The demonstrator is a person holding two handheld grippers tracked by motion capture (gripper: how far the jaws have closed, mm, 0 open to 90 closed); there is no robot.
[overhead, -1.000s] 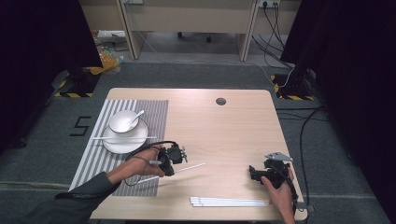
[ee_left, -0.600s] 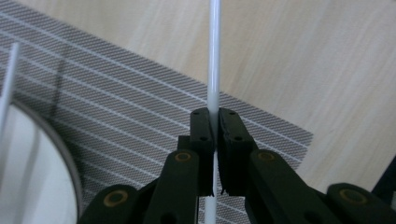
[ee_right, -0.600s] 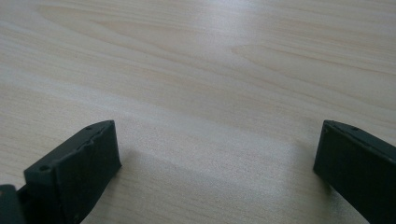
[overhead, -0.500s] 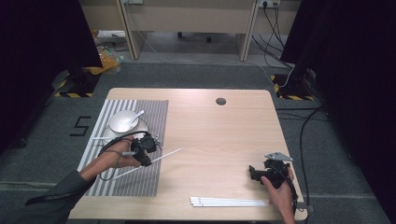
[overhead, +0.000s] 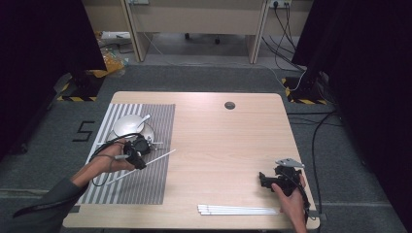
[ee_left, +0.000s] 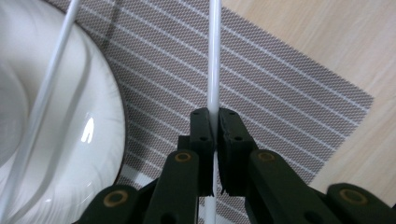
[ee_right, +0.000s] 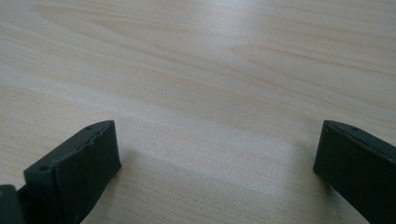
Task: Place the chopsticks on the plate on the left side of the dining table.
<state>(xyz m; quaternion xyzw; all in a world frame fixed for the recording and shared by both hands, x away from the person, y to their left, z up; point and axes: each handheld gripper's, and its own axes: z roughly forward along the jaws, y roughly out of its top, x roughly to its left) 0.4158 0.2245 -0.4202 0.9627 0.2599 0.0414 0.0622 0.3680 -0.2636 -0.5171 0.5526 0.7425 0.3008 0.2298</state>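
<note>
Your left gripper (overhead: pixel 138 158) pinches a white chopstick (ee_left: pixel 214 70) near its middle, so it balances level above the striped placemat (overhead: pixel 150 182), just beside the white plate (ee_left: pixel 100 140), likely ready to set down there. Your right gripper (overhead: pixel 272 180) rests spread and empty on the tabletop (ee_right: pixel 196 70), near the spare chopsticks (overhead: pixel 238 210). The bowl (overhead: pixel 127 127) is partly hidden behind your left hand, and what rests across the plate is cut off.
</note>
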